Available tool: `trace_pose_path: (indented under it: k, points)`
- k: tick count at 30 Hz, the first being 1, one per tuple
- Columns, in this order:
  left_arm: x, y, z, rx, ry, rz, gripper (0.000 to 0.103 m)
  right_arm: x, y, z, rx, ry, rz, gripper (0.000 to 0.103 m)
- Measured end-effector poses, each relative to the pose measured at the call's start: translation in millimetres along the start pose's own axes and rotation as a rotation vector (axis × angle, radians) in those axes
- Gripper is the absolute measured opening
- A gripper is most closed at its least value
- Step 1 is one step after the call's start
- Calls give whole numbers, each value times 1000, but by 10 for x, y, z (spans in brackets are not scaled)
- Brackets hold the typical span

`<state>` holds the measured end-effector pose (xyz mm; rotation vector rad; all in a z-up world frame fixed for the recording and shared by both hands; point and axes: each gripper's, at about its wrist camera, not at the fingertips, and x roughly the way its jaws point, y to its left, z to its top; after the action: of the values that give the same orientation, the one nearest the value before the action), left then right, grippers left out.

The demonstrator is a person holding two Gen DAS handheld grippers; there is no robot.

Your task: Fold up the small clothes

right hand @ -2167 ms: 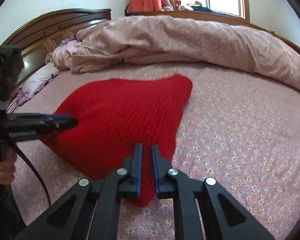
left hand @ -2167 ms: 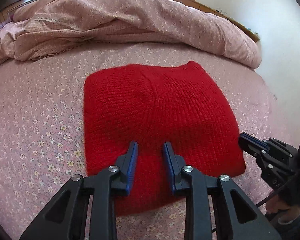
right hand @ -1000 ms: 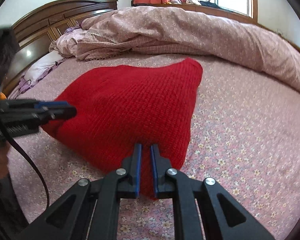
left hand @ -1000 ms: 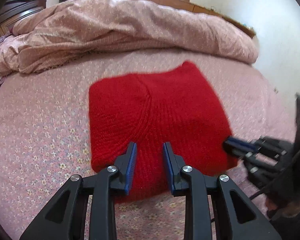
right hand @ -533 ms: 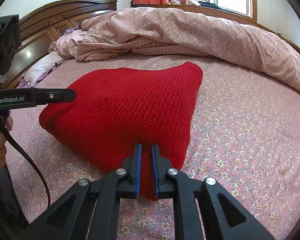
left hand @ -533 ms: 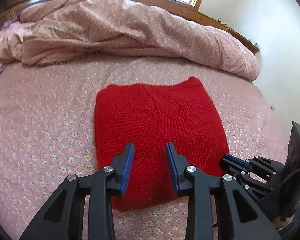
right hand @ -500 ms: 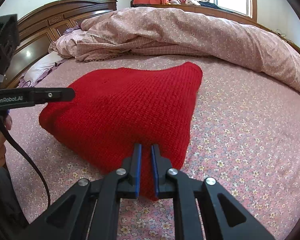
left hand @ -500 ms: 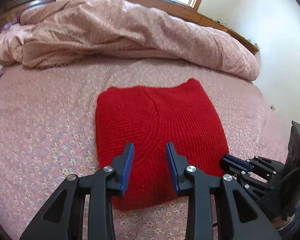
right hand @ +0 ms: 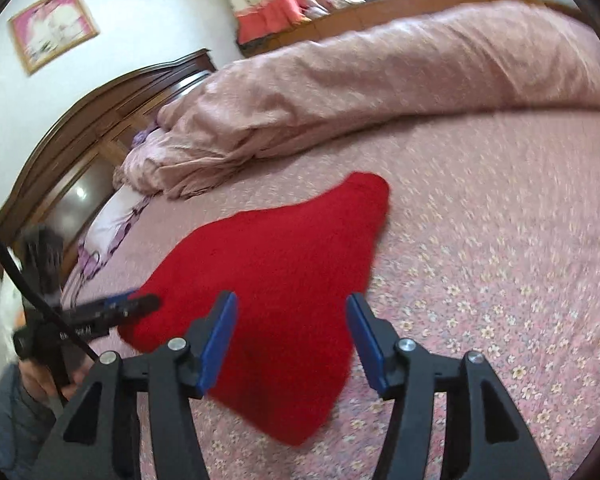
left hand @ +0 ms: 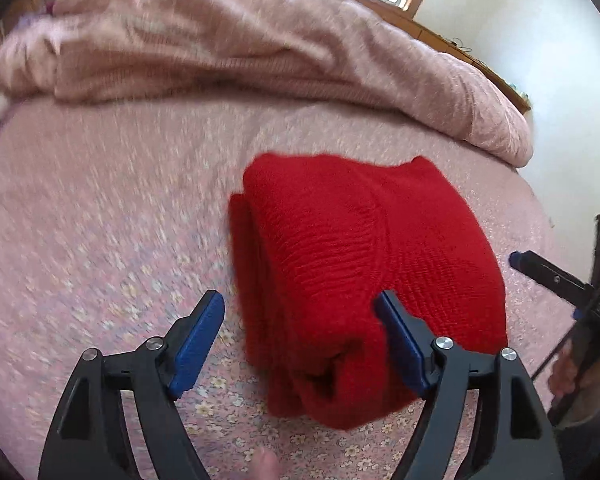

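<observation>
Both claws, left (left hand: 300, 336) and right (right hand: 292, 340), had just opened, releasing the folded red knitted garment (left hand: 364, 272) on the floral pink bed (left hand: 100, 200); folding looked finished.

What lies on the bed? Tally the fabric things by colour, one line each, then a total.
Red: 1, the folded knit garment.
Pink floral: 2, the bunched quilt and the bed sheet under it.
White with purple print: 1, the pillow by the headboard.
Total: 4.
</observation>
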<state>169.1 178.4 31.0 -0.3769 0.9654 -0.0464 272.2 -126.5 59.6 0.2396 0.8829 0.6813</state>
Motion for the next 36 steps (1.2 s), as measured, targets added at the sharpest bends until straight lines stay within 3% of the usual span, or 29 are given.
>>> trace_pose_path:
  k: [4, 6, 7, 10, 13, 16, 18, 22, 28, 36]
  points:
    - [223, 131, -69, -54, 60, -61, 84, 237, -315, -52, 162, 85, 79, 60]
    - [340, 206, -108, -96, 107, -82, 91, 350, -380, -114, 213, 129, 126, 65]
    - [368, 256, -118, -127, 117, -112, 93, 388, -415, -139, 240, 135, 149, 73]
    - [372, 293, -112, -137, 132, -150, 93, 457, -488, -180, 286, 155, 165, 81]
    - [356, 286, -118, -138, 133, -163, 93, 503, -589, -228, 360, 185, 244, 82]
    - [286, 344, -89, -194, 120, -255, 89, 543, -609, -277, 397, 198, 325, 84]
    - [257, 360, -75, -238, 115, -321, 89, 528, -583, -287, 368, 174, 325, 85]
    - [301, 314, -55, -230, 127, -301, 89, 585, -504, -324, 340, 176, 299, 89]
    - [309, 291, -28, -244, 130, -321, 90, 681, -585, -351, 385, 188, 336, 92]
    - [437, 154, -99, -229, 142, -289, 96, 815, -424, -328, 338, 201, 329, 96]
